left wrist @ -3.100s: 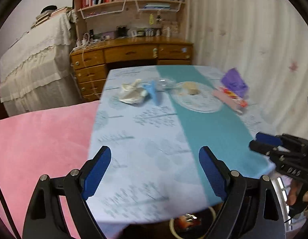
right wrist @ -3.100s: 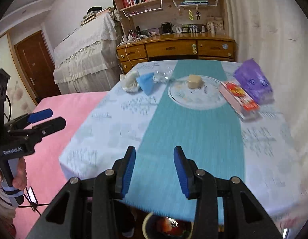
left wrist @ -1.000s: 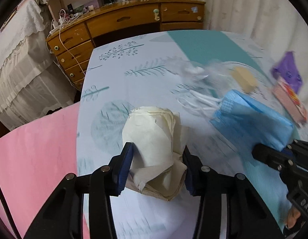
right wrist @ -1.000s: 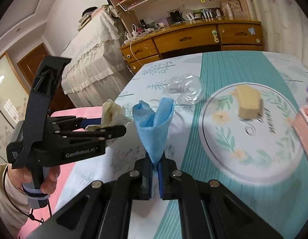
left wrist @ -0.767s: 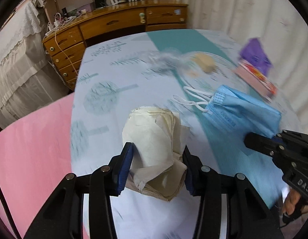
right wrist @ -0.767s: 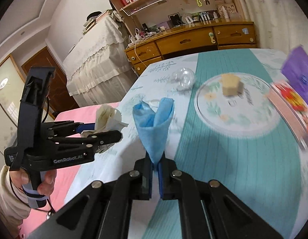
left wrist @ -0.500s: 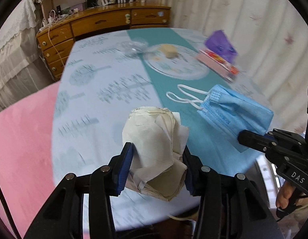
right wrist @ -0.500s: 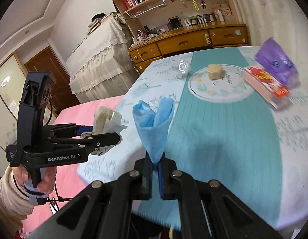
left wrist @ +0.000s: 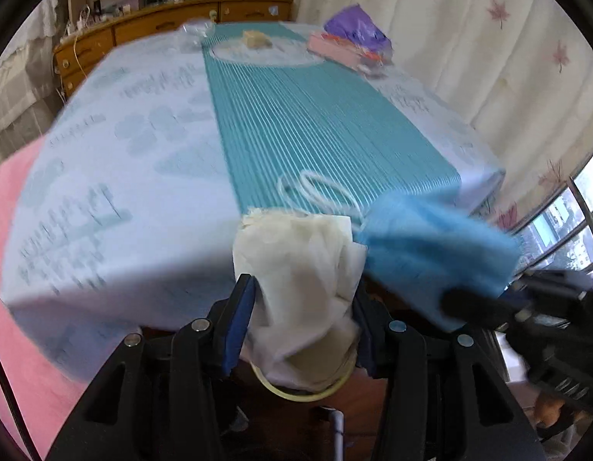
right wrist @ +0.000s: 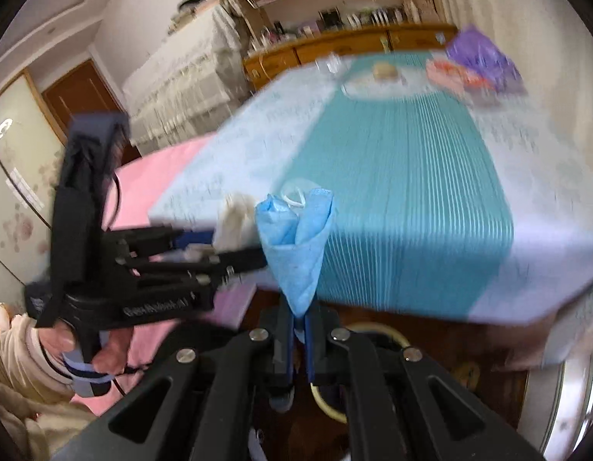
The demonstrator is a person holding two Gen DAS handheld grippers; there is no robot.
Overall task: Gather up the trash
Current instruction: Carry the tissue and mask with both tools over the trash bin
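Here, left to right: left tool (left wrist: pixel 302 320), fingers clamped on a crumpled cream paper wad (left wrist: pixel 296 284), held off the near edge of the tabletop (left wrist: pixel 116 176). Right tool (right wrist: pixel 299 330), fingers pinched narrow on a folded blue face mask (right wrist: pixel 296 246), white ear loops trailing. Below both, a round yellow-rimmed bin (left wrist: pixel 308 393), probably, though blurred and mostly hidden. Far end of tabletop: plate (left wrist: pixel 258 55), purple packet (left wrist: pixel 354 30).

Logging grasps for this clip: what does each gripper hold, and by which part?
The left gripper clamps the crumpled paper wad across its middle. The right gripper pinches the folded blue face mask at its bottom tip.
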